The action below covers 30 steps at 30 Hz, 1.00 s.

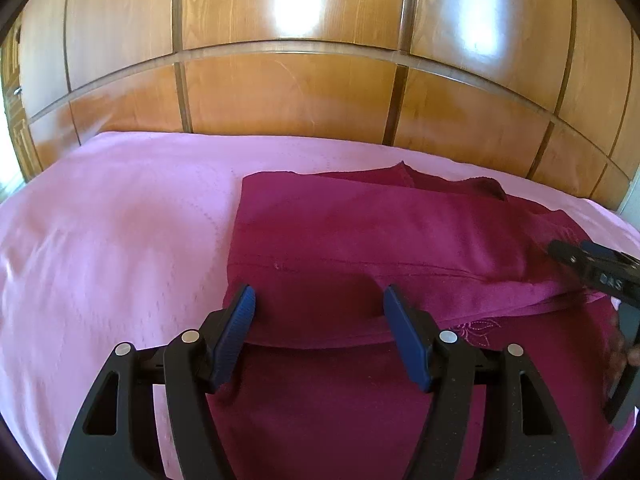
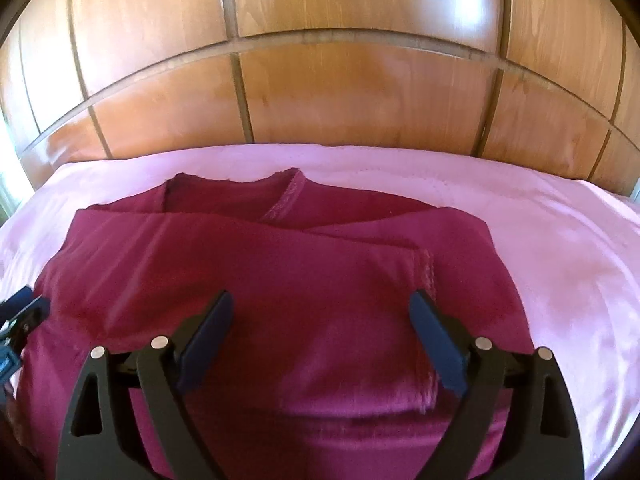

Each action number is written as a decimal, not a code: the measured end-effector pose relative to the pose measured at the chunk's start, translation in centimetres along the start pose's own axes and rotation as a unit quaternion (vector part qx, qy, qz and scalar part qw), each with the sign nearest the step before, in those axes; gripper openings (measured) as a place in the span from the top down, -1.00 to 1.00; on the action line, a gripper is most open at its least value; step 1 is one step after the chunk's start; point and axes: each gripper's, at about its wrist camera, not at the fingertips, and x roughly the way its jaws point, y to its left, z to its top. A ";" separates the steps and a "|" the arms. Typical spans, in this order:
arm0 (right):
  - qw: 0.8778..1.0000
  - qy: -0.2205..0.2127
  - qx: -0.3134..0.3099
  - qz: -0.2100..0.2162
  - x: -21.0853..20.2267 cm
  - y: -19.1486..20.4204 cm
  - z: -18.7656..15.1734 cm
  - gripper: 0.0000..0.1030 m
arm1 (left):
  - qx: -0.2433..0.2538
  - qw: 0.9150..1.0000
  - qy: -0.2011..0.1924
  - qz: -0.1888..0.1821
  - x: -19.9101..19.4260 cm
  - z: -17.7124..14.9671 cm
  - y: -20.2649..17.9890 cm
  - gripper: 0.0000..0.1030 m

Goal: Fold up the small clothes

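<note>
The soft, floppy dark red top point(image 2: 256, 288) lies on the pink bed point(image 2: 560, 272) under both grippers, left point(image 1: 318, 300) and right point(image 2: 320, 304), spread wide and empty; its near edge between the fingers looks easiest to pinch.

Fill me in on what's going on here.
A person holding a gripper in each hand is folding a magenta garment on a pink bedsheet. The sleeves are already folded across the body. The left gripper and right gripper both hover open over the fabric, holding nothing.
</note>
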 end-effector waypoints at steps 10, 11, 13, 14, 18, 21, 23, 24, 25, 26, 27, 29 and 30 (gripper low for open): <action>1.000 -0.004 -0.009 -0.005 -0.1 0.0 -1.7 -0.81 | 0.004 1.000 0.008 0.003 0.3 -0.3 -0.3 -0.30; 1.000 -0.003 -0.009 -0.006 -0.1 0.0 -1.7 -0.82 | 0.004 1.000 0.009 0.003 0.3 -0.3 -0.3 -0.31; 1.000 -0.004 -0.009 -0.006 0.0 0.1 -1.7 -0.83 | 0.004 1.000 0.012 0.003 0.5 -0.5 -0.3 -0.31; 1.000 -0.004 -0.009 -0.006 0.0 0.1 -1.8 -0.84 | 0.003 1.000 0.013 0.002 0.6 -0.5 -0.2 -0.31; 1.000 -0.002 -0.007 -0.006 0.2 0.1 -1.8 -0.87 | 0.002 1.000 0.016 -0.001 0.9 -0.6 -0.2 -0.32; 1.000 0.003 -0.001 -0.011 0.5 -0.1 -1.9 -0.95 | 0.002 1.000 0.019 -0.001 1.1 -0.6 -0.2 -0.32; 1.000 0.007 0.007 -0.004 0.7 -0.4 -1.8 -0.95 | 0.002 1.000 0.020 -0.002 1.2 -0.7 -0.2 -0.33; 1.000 0.006 0.007 -0.004 0.6 -0.3 -1.8 -0.95 | 0.002 1.000 0.020 -0.002 1.2 -0.7 -0.2 -0.33; 1.000 0.006 0.005 -0.007 0.6 -0.3 -1.9 -0.95 | 0.002 1.000 0.020 -0.003 1.2 -0.7 -0.1 -0.33; 1.000 0.007 0.005 -0.007 0.6 -0.3 -1.9 -0.95 | 0.002 1.000 0.020 -0.003 1.3 -0.7 -0.1 -0.33; 1.000 0.007 0.005 -0.006 0.6 -0.4 -1.8 -0.95 | 0.002 1.000 0.020 -0.004 1.3 -0.7 -0.1 -0.33; 1.000 0.007 0.005 -0.007 0.5 -0.4 -1.8 -0.95 | 0.002 1.000 0.020 -0.004 1.3 -0.7 0.0 -0.34; 1.000 0.007 0.004 -0.009 0.5 -0.4 -1.8 -0.95 | 0.002 1.000 0.020 -0.004 1.3 -0.7 0.0 -0.35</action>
